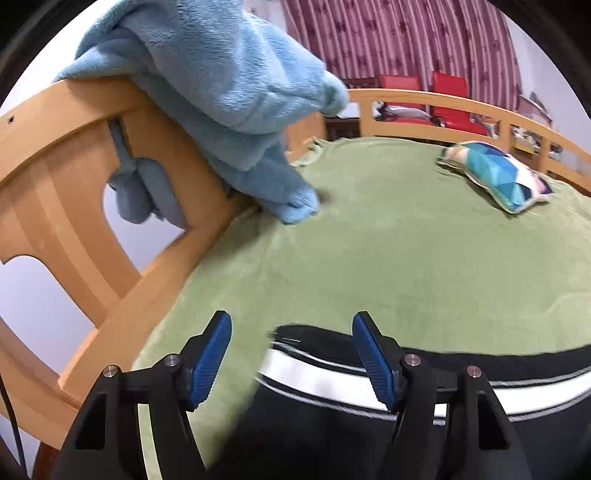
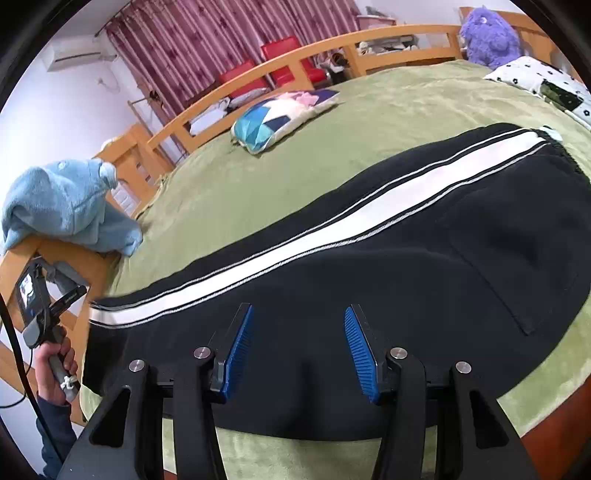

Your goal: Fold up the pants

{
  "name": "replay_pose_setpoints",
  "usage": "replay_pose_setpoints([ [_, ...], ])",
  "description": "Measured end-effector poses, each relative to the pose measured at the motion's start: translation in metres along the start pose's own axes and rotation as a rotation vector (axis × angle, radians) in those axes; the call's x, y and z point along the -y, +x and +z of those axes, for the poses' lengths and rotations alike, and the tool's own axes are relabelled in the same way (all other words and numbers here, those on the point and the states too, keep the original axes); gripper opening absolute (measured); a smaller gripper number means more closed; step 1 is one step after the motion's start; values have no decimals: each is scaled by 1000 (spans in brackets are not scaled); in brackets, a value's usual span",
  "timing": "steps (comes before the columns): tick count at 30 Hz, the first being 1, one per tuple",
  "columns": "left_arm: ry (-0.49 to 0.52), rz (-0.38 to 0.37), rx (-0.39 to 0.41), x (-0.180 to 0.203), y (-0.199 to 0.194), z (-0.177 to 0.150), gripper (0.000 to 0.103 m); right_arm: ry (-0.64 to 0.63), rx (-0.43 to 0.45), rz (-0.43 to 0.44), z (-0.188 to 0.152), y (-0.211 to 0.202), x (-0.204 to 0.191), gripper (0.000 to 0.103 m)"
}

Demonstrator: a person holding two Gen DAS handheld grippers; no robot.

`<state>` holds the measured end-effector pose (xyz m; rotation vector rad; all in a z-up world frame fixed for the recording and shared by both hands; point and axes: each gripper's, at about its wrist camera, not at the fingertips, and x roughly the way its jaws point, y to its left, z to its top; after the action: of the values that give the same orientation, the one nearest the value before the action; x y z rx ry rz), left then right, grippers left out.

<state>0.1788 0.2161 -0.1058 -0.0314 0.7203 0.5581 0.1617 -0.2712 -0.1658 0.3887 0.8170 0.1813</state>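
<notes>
Right wrist view: green fleece bedspread (image 2: 295, 166), matte and short-piled, inside a curved blond wood bed frame (image 2: 388, 35). Black pants (image 2: 369, 314) laid lengthwise across the near part of the bed, soft knit, already doubled leg on leg by the look of it; white side stripe (image 2: 295, 254) with thin grey piping running hem to waistband, patch pocket toward the waist end at right. Hem end at the left edge of the bed, waistband far right.

Step, as a guess: halving the length, not yet begun. Right gripper (image 2: 298, 349) hovering over the black cloth mid-leg, jaws wide apart, nothing between the ribbed blue pads. Left gripper (image 1: 291, 358) at the hem end, jaws likewise apart and empty, one pad over the stripe, the other over bare bedspread.

Next move probably needs both layers pinched at the hem, then carried toward the waistband with edges kept aligned; knit looks limp, likely to sag and slide.

Smaller stuff: light blue plush blanket (image 1: 229, 96) draped over the frame, geometric teal cushion (image 2: 280, 118), purple stuffed toy (image 2: 489, 35).
</notes>
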Motion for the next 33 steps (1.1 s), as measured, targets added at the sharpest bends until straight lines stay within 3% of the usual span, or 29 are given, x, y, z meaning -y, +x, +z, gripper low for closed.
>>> replay_pose_setpoints([
  [4,28,-89,-44,33,-15,-10,67,-23,59,-50,12,-24,11,51],
  [8,54,-181,-68,78,-32,-24,71,-29,133,-164,34,-56,58,69],
  [15,84,-330,-94,164,-52,-38,74,212,131,-361,68,-71,219,73],
  [19,100,-354,-127,197,-47,-40,74,311,75,-326,77,-42,275,73],
  [23,115,-349,-145,220,-38,-45,74,377,67,-223,88,-10,308,73],
  [26,93,-344,-174,224,-29,-49,74,483,60,-116,98,14,333,95],
  [27,80,-347,-187,223,-26,-50,74,527,63,-87,101,23,340,97],
  [28,59,-349,-210,222,-23,-52,74,556,75,-85,103,26,342,97],
  [29,47,-353,-225,220,-22,-53,74,562,81,-101,106,29,339,83],
  [30,32,-361,-239,218,-22,-54,74,543,81,-153,111,29,334,47],
  [31,19,-367,-244,215,-22,-54,74,511,79,-192,115,27,330,33],
  [33,2,-366,-246,210,-24,-54,74,436,120,-120,130,8,323,21],
])
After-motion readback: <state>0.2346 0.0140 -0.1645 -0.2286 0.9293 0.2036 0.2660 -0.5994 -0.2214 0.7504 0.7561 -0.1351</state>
